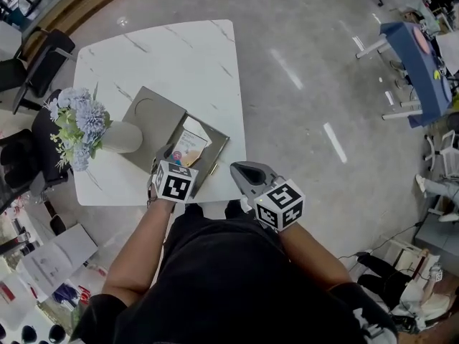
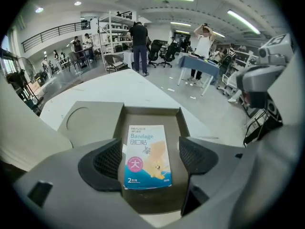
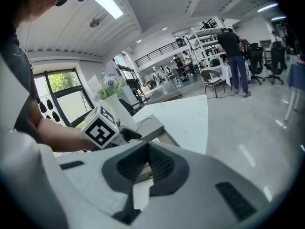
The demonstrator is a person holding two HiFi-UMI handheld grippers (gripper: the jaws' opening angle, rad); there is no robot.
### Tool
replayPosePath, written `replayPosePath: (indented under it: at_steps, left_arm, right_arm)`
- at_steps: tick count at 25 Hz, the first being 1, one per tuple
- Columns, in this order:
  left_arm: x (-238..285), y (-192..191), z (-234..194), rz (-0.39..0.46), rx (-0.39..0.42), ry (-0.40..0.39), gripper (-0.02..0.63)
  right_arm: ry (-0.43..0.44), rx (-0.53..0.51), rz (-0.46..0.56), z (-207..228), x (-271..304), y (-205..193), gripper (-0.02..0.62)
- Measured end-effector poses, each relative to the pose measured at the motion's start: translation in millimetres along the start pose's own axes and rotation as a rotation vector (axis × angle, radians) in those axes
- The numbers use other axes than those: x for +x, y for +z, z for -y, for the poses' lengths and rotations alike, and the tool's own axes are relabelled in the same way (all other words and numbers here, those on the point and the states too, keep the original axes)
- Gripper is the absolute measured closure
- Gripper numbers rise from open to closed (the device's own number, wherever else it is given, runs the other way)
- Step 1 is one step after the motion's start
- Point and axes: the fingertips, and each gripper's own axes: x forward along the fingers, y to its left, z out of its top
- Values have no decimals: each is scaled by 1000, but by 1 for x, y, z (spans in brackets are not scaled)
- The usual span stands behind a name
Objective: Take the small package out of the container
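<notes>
The small package [image 1: 190,147], a blue-and-white bandage pack, lies flat in the sunken compartment of a grey container [image 1: 154,131] on the white table [image 1: 172,56]. My left gripper [image 1: 171,158] hangs over the container's near end, pointing steeply down. In the left gripper view the package [image 2: 145,156] shows between the open jaws [image 2: 151,151], whose pads stand clear of it on both sides. My right gripper [image 1: 237,169] hovers off the table's near right corner. Its jaws are shut [image 3: 147,151] with nothing between them.
A white vase [image 1: 122,136] of pale blue flowers [image 1: 75,124] stands against the container's left side. The container's flat part has a round recess [image 2: 78,118]. Black chairs [image 1: 43,56] stand left of the table. Grey floor lies to the right, and people stand far off.
</notes>
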Motion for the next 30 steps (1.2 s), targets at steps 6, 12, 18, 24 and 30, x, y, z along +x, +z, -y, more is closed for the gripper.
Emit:
replayPosePath:
  at_steps: [6,12,18,24,30]
  left_arm:
    - [27,-16,1,-84,-7,-21,227]
    - [44,-27,-5,-148,-1,2,213]
    - [56,-38,-5,-207,-4,3,201]
    - [63,-41,-6,-230,-23,-12,184]
    - [62,-41,-8,-224,-18,-7,181]
  right_arm:
    - [5,25,-28,6,3,-10,595]
    - [-3,41,-30,14,3,-13,595]
    - [-5,53,-38,16,2,-16,595]
    - [-10,55,-38,16,-2,-17,595]
    - [-19,59,-26,17,-5,-16,595]
